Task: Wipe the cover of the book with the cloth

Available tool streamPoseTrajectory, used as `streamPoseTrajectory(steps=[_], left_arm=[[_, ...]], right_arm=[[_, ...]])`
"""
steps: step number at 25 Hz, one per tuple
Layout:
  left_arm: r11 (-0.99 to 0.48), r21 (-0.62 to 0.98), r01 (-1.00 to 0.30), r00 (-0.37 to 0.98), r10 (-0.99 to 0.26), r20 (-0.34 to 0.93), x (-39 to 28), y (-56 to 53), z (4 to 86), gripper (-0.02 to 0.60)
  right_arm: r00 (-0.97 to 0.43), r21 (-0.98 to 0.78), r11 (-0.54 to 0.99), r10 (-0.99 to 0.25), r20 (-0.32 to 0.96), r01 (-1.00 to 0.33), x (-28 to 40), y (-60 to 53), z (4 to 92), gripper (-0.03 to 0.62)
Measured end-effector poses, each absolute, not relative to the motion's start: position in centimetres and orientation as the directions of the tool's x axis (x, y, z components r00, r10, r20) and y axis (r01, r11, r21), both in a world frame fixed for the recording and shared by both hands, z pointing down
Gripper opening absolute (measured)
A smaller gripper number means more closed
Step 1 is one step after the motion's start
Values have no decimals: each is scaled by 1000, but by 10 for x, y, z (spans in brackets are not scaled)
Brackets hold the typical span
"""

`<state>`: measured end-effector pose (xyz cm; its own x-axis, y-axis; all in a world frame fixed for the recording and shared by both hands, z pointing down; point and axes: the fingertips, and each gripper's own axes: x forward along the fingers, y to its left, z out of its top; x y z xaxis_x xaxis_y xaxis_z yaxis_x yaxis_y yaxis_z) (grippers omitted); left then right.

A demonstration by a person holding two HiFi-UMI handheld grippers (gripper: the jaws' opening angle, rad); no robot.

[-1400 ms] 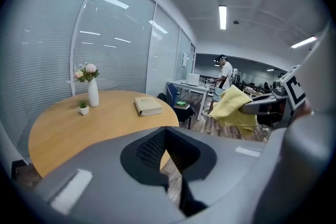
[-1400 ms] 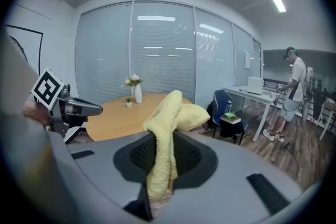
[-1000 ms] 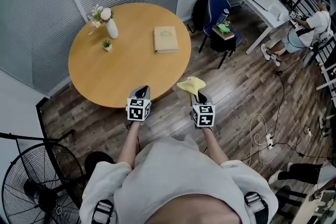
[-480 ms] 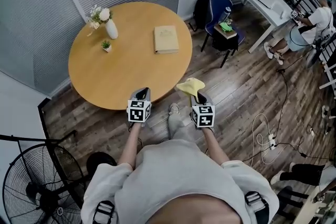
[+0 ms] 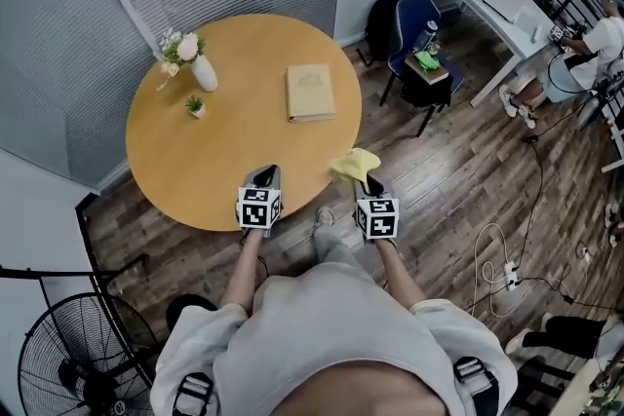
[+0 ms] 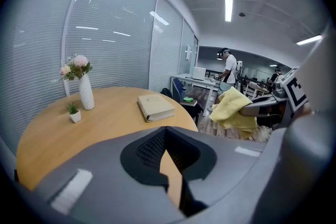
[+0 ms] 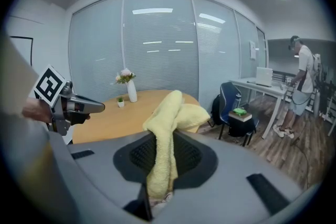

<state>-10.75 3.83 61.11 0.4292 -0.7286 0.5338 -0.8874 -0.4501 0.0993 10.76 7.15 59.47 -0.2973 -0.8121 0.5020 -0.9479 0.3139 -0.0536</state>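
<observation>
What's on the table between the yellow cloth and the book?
Nothing. In the head view, only bare wood of the table lies between the cloth and the book.

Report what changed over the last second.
The person stepped toward the table, so the left tool now hangs over its near edge. Nothing was grabbed or released: the right tool stays shut on the yellow cloth, the left tool shut and empty. The book, vase and small plant are unmoved.

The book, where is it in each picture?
Head view: book just above centre.
Left gripper view: book just left of centre.
Right gripper view: not visible.
Shared landmark: white flower vase.
</observation>
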Motion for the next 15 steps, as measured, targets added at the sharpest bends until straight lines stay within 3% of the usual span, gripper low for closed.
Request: streamPoseTrajectory(steps=[15], left_arm=[[-389,97,-916,373,-741,559,-100,-82,604,9]], right_arm=[[-366,-80,378,-787,497,-922,113,-66,583,67]])
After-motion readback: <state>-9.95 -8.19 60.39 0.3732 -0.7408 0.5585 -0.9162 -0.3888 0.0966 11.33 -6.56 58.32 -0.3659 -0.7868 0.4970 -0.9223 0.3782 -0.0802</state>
